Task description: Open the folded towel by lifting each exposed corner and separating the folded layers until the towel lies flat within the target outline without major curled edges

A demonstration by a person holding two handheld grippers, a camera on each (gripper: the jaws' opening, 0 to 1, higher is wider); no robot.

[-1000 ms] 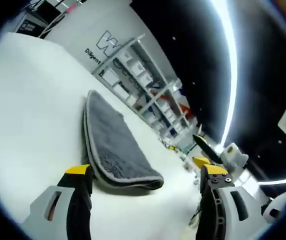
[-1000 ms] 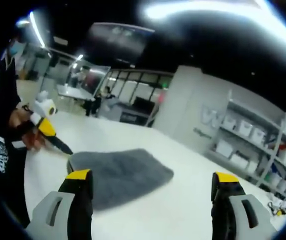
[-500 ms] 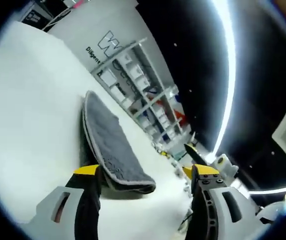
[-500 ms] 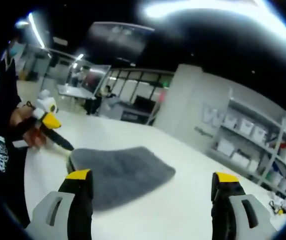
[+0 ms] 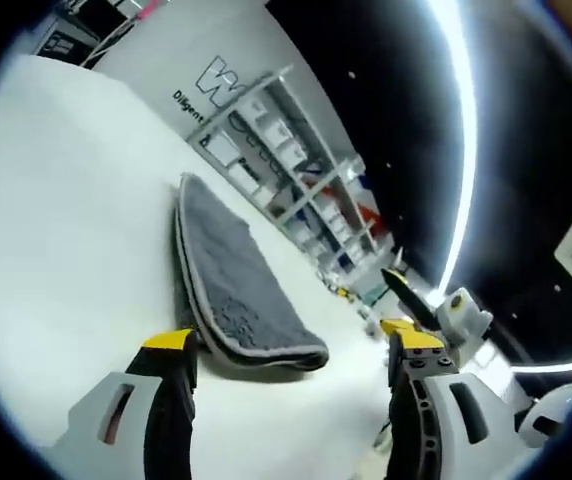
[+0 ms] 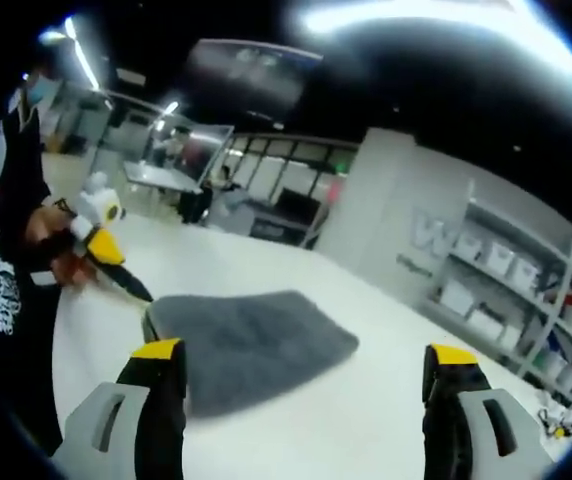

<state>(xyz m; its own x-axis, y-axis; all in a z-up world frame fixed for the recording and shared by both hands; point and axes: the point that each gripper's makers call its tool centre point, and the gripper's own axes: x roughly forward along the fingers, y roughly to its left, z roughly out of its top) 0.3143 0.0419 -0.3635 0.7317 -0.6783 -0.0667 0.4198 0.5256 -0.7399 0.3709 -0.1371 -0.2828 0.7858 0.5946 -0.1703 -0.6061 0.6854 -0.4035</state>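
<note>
A grey towel (image 5: 231,285) lies folded on the white table (image 5: 56,200), its layered edge facing my left gripper (image 5: 288,342). That gripper stands open just short of the towel's near corner, nothing between its jaws. In the right gripper view the towel (image 6: 251,340) lies ahead and left of centre. My right gripper (image 6: 306,355) is open above the table (image 6: 366,410), a little back from the towel. The left gripper (image 6: 111,262), held by a person's hand (image 6: 51,245), points its black tip at the towel's left corner. The right gripper (image 5: 436,308) shows at the right in the left gripper view.
Shelves with white bins (image 5: 286,150) stand beyond the table's far side, also visible as shelves (image 6: 506,285) in the right gripper view. A person in a dark printed shirt (image 6: 1,270) stands at the table's left edge. Wide bare tabletop surrounds the towel.
Both views have shifted slightly with the hands. The left gripper has edged a little along the towel's near corner. The towel stays folded and has not moved.
</note>
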